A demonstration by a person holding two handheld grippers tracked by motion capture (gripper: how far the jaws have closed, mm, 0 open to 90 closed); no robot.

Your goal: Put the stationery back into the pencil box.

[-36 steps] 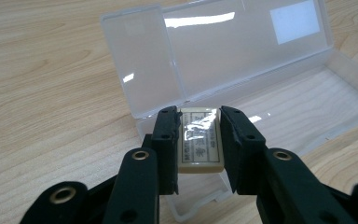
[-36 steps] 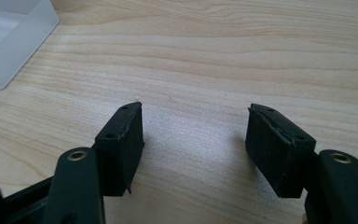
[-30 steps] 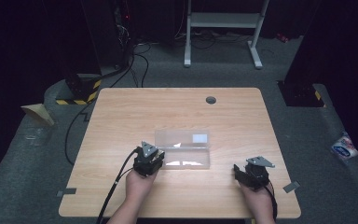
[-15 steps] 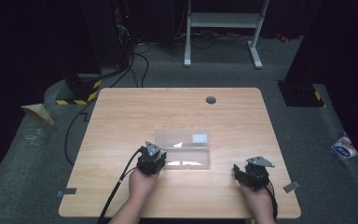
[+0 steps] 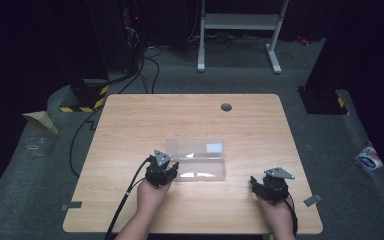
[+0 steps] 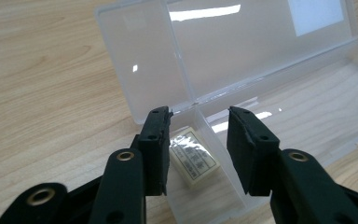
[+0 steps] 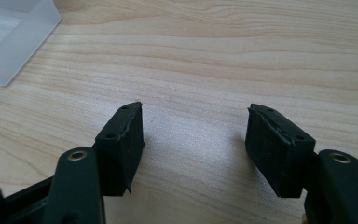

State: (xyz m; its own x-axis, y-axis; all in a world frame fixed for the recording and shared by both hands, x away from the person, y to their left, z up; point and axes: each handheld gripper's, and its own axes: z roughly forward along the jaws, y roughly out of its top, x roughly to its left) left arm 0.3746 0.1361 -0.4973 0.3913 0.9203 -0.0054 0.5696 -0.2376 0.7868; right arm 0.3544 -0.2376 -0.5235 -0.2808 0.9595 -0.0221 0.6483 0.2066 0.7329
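Note:
A clear plastic box (image 5: 200,169) lies open in the middle of the wooden table (image 5: 130,125), its lid (image 6: 242,46) folded back flat. A small wrapped white eraser (image 6: 195,159) lies in the box's near end compartment. My left gripper (image 5: 164,169) hovers over that end of the box (image 6: 307,112), open, with the eraser below and between its fingertips (image 6: 156,135). My right gripper (image 5: 266,186) rests near the table's front right, open, nothing between its fingers (image 7: 121,140). A corner of the box (image 7: 9,42) shows at the upper left of the right gripper view.
A round grommet hole (image 5: 226,107) sits near the table's far edge. A white label (image 5: 213,147) is on the lid. Cables (image 5: 145,65) and a metal stand (image 5: 240,25) are on the floor beyond the table. Tape pieces (image 5: 312,200) mark the floor.
My left gripper has crept slightly rightward and forward, to the box's left end. The right gripper has not moved.

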